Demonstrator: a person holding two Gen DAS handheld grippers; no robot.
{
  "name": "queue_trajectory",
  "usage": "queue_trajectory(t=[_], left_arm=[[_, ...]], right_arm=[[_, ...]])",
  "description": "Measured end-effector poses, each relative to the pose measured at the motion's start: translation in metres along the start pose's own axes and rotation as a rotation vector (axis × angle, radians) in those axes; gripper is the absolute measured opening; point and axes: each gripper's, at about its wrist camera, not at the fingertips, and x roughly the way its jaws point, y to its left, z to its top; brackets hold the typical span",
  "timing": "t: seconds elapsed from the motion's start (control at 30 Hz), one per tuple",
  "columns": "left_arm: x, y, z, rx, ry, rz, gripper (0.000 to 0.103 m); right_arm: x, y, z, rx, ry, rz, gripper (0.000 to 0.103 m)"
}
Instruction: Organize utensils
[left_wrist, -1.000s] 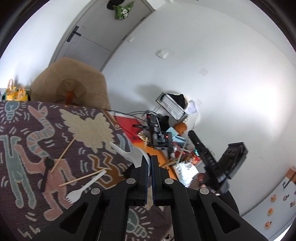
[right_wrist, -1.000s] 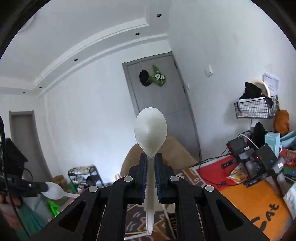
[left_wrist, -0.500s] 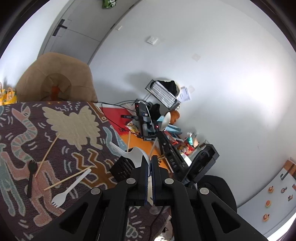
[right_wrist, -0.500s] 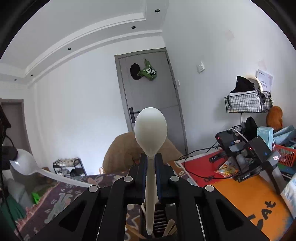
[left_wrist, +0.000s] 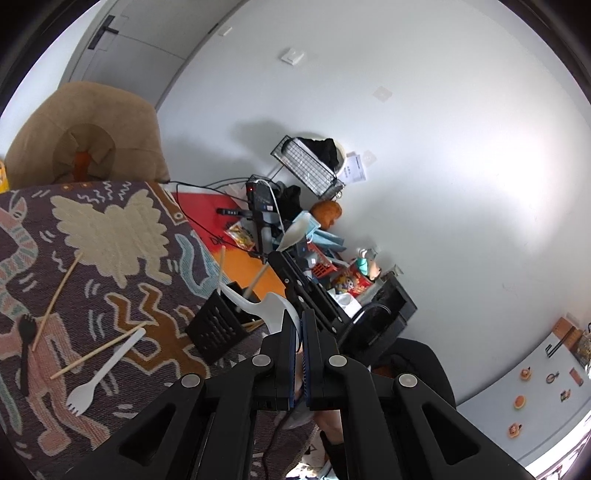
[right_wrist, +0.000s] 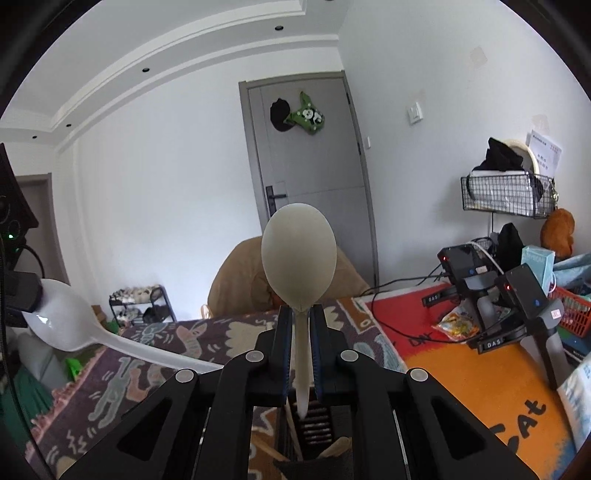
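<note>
My left gripper (left_wrist: 299, 319) is shut on the bowl of a white plastic spoon (left_wrist: 271, 304), whose handle points ahead over the black slotted utensil holder (left_wrist: 218, 326). Chopsticks stand in that holder. The right gripper (right_wrist: 298, 319) is shut on the handle of a cream spoon (right_wrist: 298, 254), bowl up, with the handle's tip hanging just above the holder (right_wrist: 314, 424). The white spoon (right_wrist: 62, 319) also shows at the left of the right wrist view. On the patterned cloth (left_wrist: 122, 236) lie a white fork (left_wrist: 107, 373), a black fork (left_wrist: 25, 343) and two chopsticks (left_wrist: 55, 299).
The cloth covers a table whose far edge meets a tan chair (left_wrist: 85, 129). Beyond, on the orange and red floor mat (right_wrist: 480, 373), stand black devices with cables (right_wrist: 476, 273), a red basket (right_wrist: 574, 310) and clutter along the wall.
The left gripper has carried the white spoon closer to the holder, which now shows larger. The right gripper has tipped down, bringing the cream spoon's handle over the holder.
</note>
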Motion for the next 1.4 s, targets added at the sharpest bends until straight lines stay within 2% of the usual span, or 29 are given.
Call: queue_trajectory(t=[0.07, 0.17, 0.23, 0.27, 0.37, 0.5, 0.63, 0.7, 0.87, 1.13, 1.2, 1.23, 1.27, 1.33, 1.4], left_arm=[[0.006, 0.000, 0.001, -0.004, 0.010, -0.003, 0.002], [0.014, 0.000, 0.002, -0.010, 0.025, -0.008, 0.002], [0.019, 0.000, 0.003, -0.014, 0.035, -0.013, 0.002], [0.021, -0.001, 0.003, -0.016, 0.041, -0.015, 0.002], [0.030, -0.003, 0.004, -0.021, 0.063, -0.023, 0.002], [0.038, -0.009, 0.006, -0.018, 0.090, -0.010, 0.002], [0.049, -0.016, 0.010, -0.018, 0.131, 0.038, 0.002], [0.055, -0.017, 0.012, -0.030, 0.152, 0.058, 0.002], [0.072, -0.018, 0.020, -0.062, 0.187, 0.122, 0.002], [0.100, -0.010, 0.028, -0.117, 0.230, 0.206, 0.003], [0.105, -0.010, 0.031, -0.121, 0.242, 0.189, 0.009], [0.107, -0.010, 0.032, -0.120, 0.244, 0.192, 0.021], [0.106, -0.009, 0.032, -0.116, 0.237, 0.205, 0.043], [0.101, -0.008, 0.032, -0.106, 0.191, 0.218, 0.070], [0.097, -0.005, 0.030, -0.093, 0.172, 0.220, 0.074]], right_arm=[[-0.002, -0.002, 0.001, 0.002, 0.020, -0.002, 0.020], [-0.007, -0.005, 0.003, 0.015, 0.028, 0.012, 0.024], [-0.012, -0.006, 0.006, 0.023, 0.035, 0.012, 0.031], [-0.015, -0.006, 0.007, 0.027, 0.030, 0.009, 0.035], [-0.031, -0.007, 0.013, 0.041, -0.002, 0.010, 0.036], [-0.054, -0.010, 0.019, 0.063, -0.042, -0.006, 0.051], [-0.071, -0.017, 0.020, 0.090, -0.051, -0.021, 0.055], [-0.078, -0.022, 0.017, 0.107, -0.045, -0.042, 0.063], [-0.089, -0.040, -0.003, 0.176, -0.003, -0.092, 0.075], [-0.093, -0.063, -0.042, 0.303, 0.068, -0.118, 0.077], [-0.092, -0.065, -0.049, 0.318, 0.080, -0.117, 0.077], [-0.092, -0.066, -0.053, 0.324, 0.086, -0.115, 0.077], [-0.091, -0.067, -0.055, 0.327, 0.090, -0.113, 0.077], [-0.090, -0.066, -0.060, 0.332, 0.100, -0.111, 0.077], [-0.088, -0.066, -0.066, 0.338, 0.110, -0.107, 0.077]])
